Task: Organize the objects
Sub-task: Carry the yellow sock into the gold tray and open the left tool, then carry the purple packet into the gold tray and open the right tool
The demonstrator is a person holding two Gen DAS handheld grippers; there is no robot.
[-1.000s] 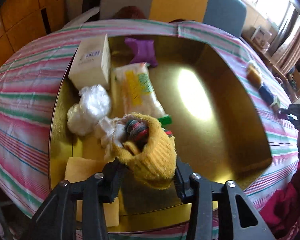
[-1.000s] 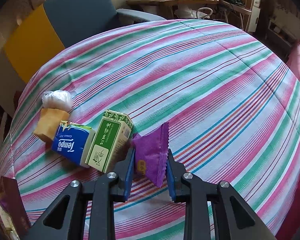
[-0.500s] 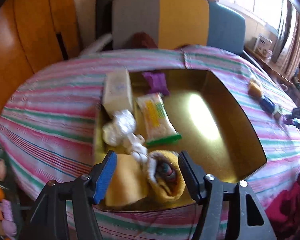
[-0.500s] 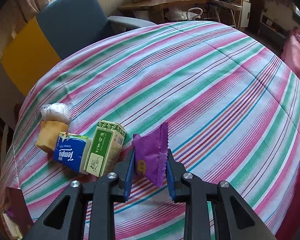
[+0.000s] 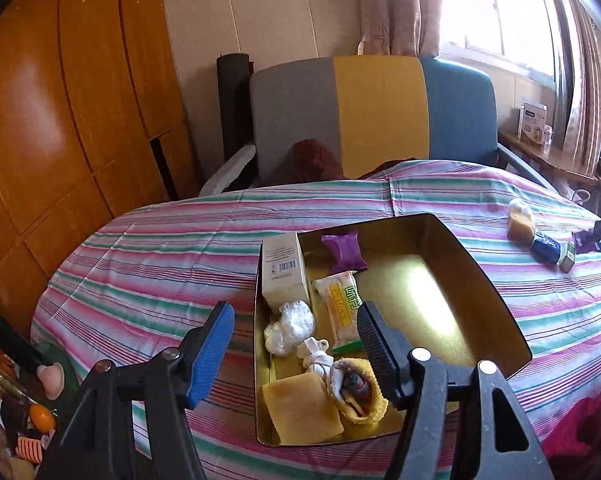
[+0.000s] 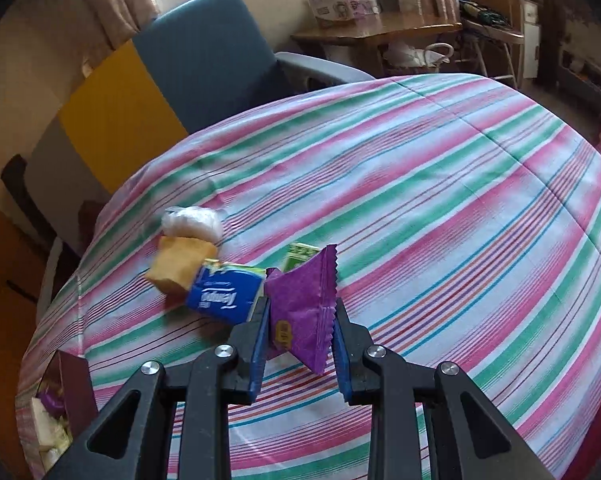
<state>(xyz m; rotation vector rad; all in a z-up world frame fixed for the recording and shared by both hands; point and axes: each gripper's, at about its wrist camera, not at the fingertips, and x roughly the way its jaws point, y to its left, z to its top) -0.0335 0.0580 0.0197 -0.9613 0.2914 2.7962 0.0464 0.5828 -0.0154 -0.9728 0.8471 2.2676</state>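
Observation:
My left gripper point(image 5: 296, 332) is open and empty, held above the near left part of the gold tin box point(image 5: 496, 300). In the box lie a yellow sock point(image 5: 358, 392), a yellow sponge point(image 5: 300, 408), a white knotted piece point(image 5: 318, 356), a clear wrap ball point(image 5: 290, 326), a cream box point(image 5: 282, 270), a yellow snack pack point(image 5: 340, 308) and a purple packet point(image 5: 344, 254). My right gripper point(image 6: 300, 316) is shut on a purple snack packet point(image 6: 304, 300), lifted above the striped cloth point(image 6: 440, 216). Behind it lie a blue Tempo tissue pack point(image 6: 224, 292), a green box point(image 6: 296, 254) and an orange sponge point(image 6: 180, 270).
A grey, yellow and blue chair point(image 5: 376, 112) stands behind the table. A wooden wall point(image 5: 60, 120) is on the left. Small items point(image 5: 32, 412) lie below the table at the lower left. A side desk with boxes point(image 6: 376, 28) stands far right.
My left gripper opened, let go of the yellow sock into the box and pulled back and up. My right gripper lifted the purple packet and turned left.

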